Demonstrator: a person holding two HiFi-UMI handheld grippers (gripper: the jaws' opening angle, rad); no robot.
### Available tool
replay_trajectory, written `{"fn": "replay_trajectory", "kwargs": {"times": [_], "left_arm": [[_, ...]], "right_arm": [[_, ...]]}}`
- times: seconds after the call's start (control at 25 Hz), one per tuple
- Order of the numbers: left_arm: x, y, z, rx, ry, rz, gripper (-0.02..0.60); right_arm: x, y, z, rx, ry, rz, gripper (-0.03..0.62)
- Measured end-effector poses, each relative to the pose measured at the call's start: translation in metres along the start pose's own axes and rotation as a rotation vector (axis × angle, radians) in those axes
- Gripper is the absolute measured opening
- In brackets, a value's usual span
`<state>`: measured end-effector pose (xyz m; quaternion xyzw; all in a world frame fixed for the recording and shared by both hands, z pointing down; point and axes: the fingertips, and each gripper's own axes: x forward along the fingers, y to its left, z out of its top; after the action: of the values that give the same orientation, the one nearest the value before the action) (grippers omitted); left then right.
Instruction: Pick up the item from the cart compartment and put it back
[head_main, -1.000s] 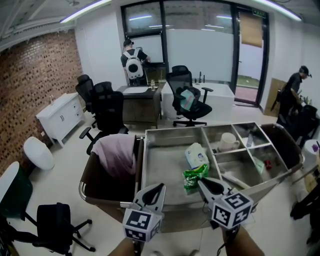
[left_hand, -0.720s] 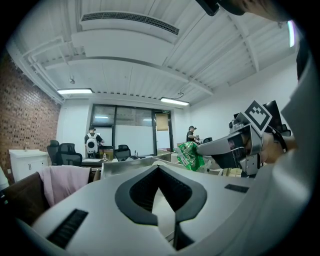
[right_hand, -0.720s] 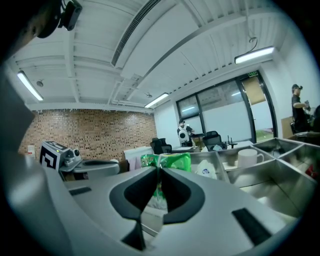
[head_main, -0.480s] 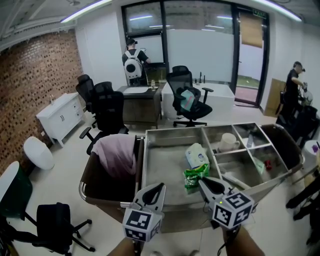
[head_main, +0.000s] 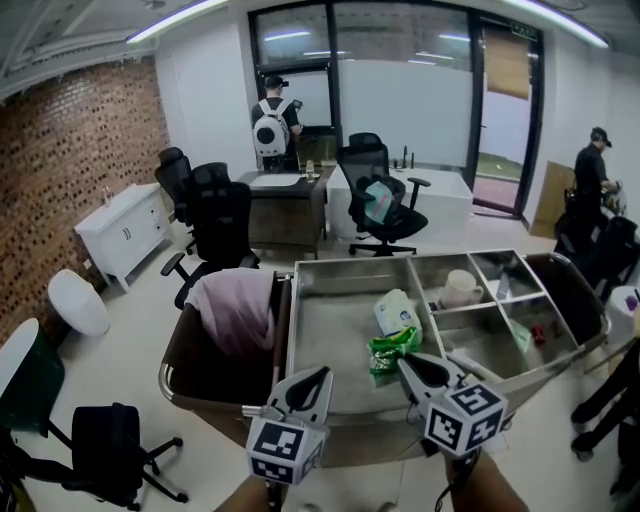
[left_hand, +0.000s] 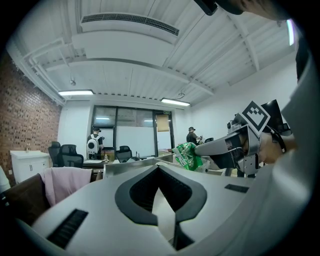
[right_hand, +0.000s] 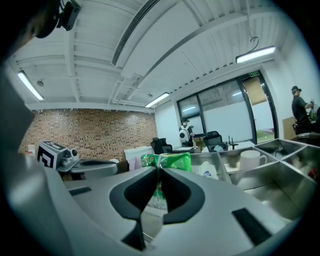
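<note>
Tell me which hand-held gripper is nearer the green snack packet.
Right. The right hand-held gripper is shut on the green snack packet; the left hand-held gripper is off to the packet's left, jaws together, not touching it.

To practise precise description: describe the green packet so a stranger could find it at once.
Find the steel cart, then its large compartment. Over that compartment's near edge, the right gripper pinches the green packet, the only bright green thing, beside a white pack.
</note>
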<state>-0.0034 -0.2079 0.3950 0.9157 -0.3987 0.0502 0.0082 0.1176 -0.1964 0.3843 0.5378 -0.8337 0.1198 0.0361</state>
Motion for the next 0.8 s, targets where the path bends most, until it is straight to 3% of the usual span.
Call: {"fn": "replay_trajectory", "kwargs": {"times": [0.8], "left_arm": [[0.003,0.015,-0.006,-0.015,0.002,0.025,0.000]], "right_arm": [[0.074,-0.016,0.010,-0.057,0.051,-0.002,0.051]]}}
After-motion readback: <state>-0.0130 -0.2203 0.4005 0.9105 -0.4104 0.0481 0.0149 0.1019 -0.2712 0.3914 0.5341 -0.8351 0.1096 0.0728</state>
